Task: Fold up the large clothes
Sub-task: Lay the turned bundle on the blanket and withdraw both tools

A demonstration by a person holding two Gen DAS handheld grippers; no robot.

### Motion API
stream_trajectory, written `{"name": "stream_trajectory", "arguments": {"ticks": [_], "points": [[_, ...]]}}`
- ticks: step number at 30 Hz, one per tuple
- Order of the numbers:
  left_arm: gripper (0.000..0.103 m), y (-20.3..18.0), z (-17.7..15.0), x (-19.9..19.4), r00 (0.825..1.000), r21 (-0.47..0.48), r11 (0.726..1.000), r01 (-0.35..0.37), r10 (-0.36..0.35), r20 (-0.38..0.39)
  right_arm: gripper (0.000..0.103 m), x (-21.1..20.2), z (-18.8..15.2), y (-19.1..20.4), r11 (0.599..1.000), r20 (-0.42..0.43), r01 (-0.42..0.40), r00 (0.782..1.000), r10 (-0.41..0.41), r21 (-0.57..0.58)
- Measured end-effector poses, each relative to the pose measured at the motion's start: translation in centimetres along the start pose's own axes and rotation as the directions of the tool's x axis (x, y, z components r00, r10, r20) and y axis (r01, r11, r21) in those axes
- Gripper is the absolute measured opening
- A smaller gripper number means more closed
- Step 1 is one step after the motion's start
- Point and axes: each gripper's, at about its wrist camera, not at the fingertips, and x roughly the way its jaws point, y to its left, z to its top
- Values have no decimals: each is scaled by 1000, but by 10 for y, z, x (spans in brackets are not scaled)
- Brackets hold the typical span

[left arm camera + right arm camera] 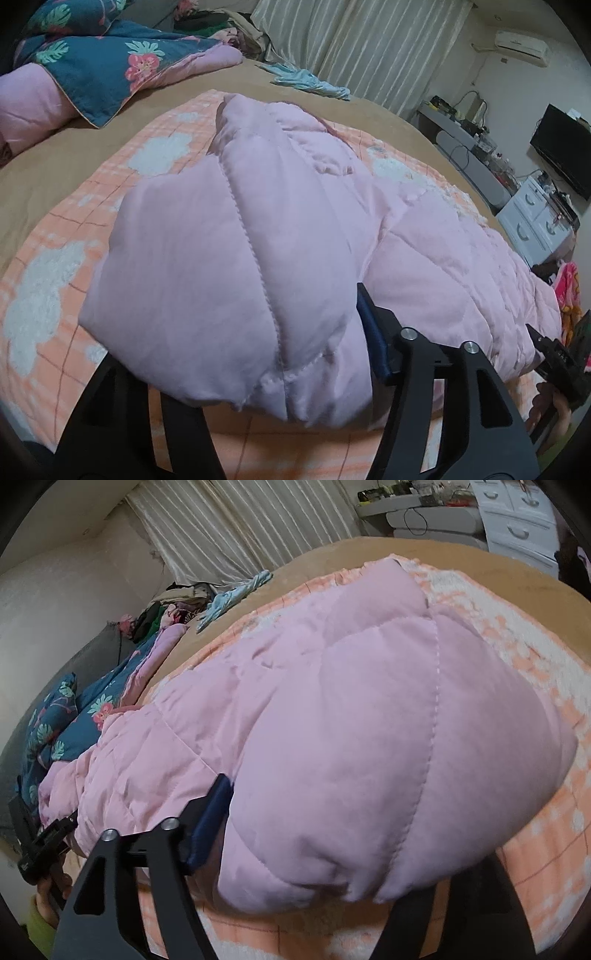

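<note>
Left wrist view: a puffy pink quilted coat [229,236] lies on an orange-and-white checked blanket [48,280] spread over a tan bed [40,173]. One padded end of the coat bulges up between the black fingers of the left gripper [236,354]. Its blue-padded finger [373,332] stands alongside the fabric; the other finger is mostly hidden under the bulge. The jaws look partly apart, and whether the pads are pressing the cloth cannot be told. At the far right edge, the right gripper [554,354] shows in a person's hand.

Right wrist view: the other end of the coat [369,738] swells between the fingers of the right gripper [332,849]. These jaws stand wide, a blue pad [210,819] beside the padding, with no clear pinch visible. The left gripper [40,842] appears at the lower left.

Judging by how things lie, the coat has been doubled over into a thick, long bundle, so at least one fold seems done. It is still bulky and loosely shaped; a further fold and some flattening probably remain. A floral quilt [92,55] and other clothes [177,605] sit farther up the bed.
</note>
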Motion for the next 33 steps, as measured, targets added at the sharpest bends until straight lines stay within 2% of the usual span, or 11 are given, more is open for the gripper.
{"name": "stream_trajectory", "arguments": {"ticks": [2, 7, 10, 16, 26, 33], "points": [[61, 2, -3, -3, 1000, -1, 1000, 0, 0, -5, 85, -6, -4, -1, 1000, -1, 10, 1000, -10, -2], [74, 4, -8, -14, 1000, 9, 1000, -14, 14, -20, 96, -26, -12, 3, 998, 2, 48, 999, -48, -31], [79, 3, -12, -25, 1000, 31, 999, -23, 24, -20, 98, -45, -21, 2, 996, 12, 68, 998, -68, -55], [93, -4, -18, -57, 999, 65, 997, -41, 40, 8, 99, -94, -31, 14, 980, 107, 139, 986, -125, -141], [94, -30, -25, -119, 995, 128, 991, -25, 12, 101, 99, -157, -42, 68, 947, 243, 150, 967, -80, -284], [94, -48, -37, -143, 990, 163, 986, -21, -2, 138, 99, -181, -59, 102, 921, 280, 146, 959, -43, -360]]}}
